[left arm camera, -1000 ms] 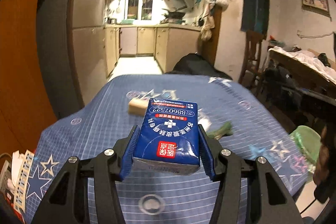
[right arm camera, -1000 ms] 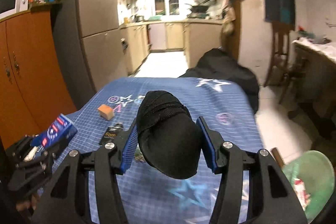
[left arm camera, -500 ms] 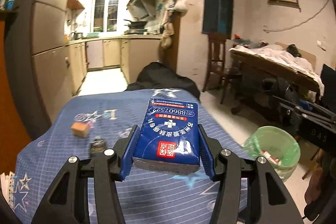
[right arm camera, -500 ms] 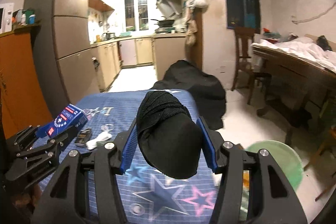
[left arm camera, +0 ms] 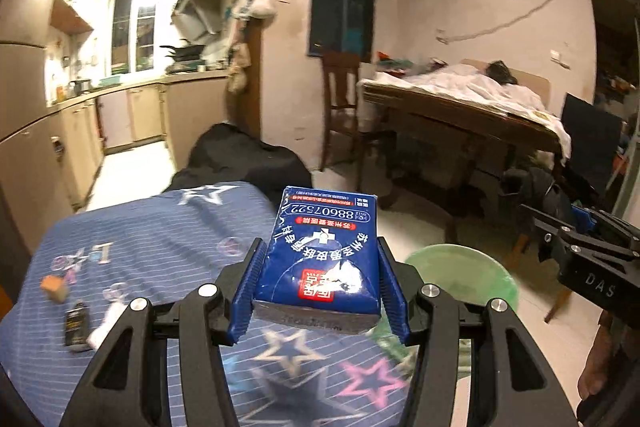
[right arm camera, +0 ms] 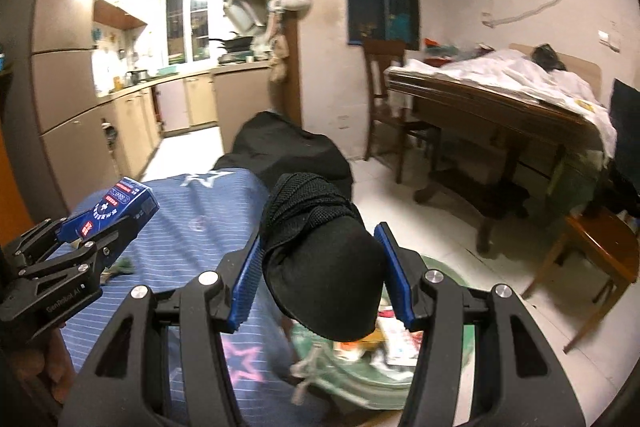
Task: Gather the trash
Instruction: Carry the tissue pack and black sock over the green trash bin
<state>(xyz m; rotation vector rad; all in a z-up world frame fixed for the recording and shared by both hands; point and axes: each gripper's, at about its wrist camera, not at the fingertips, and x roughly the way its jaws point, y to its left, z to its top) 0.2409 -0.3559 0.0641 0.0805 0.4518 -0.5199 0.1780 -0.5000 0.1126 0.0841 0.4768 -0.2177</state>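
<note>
My left gripper (left arm camera: pixel 318 285) is shut on a blue tissue pack (left arm camera: pixel 322 255) with white and red print, held above the right end of the blue star-patterned tablecloth (left arm camera: pixel 160 247). A black sock (right arm camera: pixel 320 259) bulges out between the blue pads of my right gripper (right arm camera: pixel 320 281), which is shut on it. Beneath the sock lies the green bin (right arm camera: pixel 360 379) on the floor, with paper scraps inside. The same green bin (left arm camera: pixel 464 279) shows just right of the tissue pack in the left wrist view. Each gripper appears at the edge of the other's view.
A tan cube (left arm camera: pixel 54 287), a small dark packet (left arm camera: pixel 77 323) and white paper (left arm camera: pixel 104 325) lie on the cloth at the left. A black bag (right arm camera: pixel 280 151) sits past the table's far end. A wooden table (right arm camera: pixel 500 115), chairs (right arm camera: pixel 384 99) and a stool (right arm camera: pixel 600 243) stand at the right.
Both grippers have swung right, off the table's middle toward its right end. The green bin has come from the frame edge to just below the held sock and beside the tissue pack.
</note>
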